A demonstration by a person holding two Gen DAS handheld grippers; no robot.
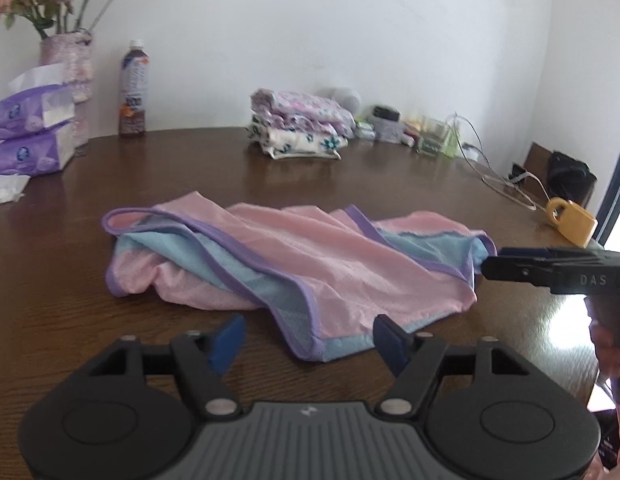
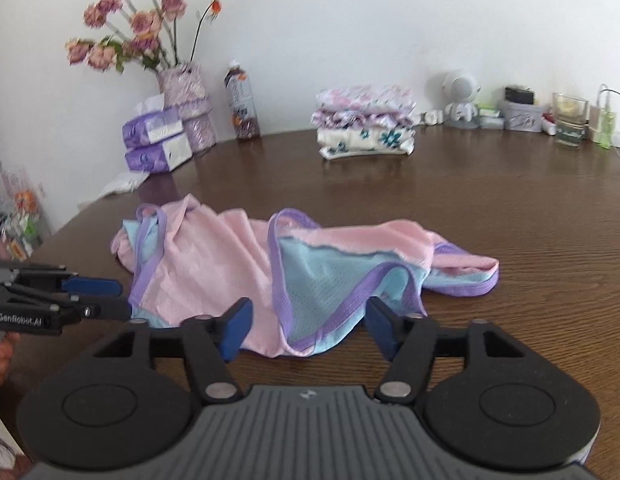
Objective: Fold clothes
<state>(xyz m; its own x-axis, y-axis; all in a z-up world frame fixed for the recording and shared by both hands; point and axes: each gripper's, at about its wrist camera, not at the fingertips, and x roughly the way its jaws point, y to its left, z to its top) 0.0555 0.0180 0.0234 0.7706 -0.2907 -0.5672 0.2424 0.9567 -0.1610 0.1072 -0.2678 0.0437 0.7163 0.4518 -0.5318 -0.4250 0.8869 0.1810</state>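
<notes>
both jaws gape beside the crumpled garment's [image 1: 294, 264] near edge.

Pink mesh garment [image 1: 294, 256] with pale blue lining and purple trim, crumpled and unfolded, lying flat on the counter [image 1: 349, 176] just ahead of the left claw [image 1: 310, 340], beside the right claw [image 2: 306, 328]
</notes>
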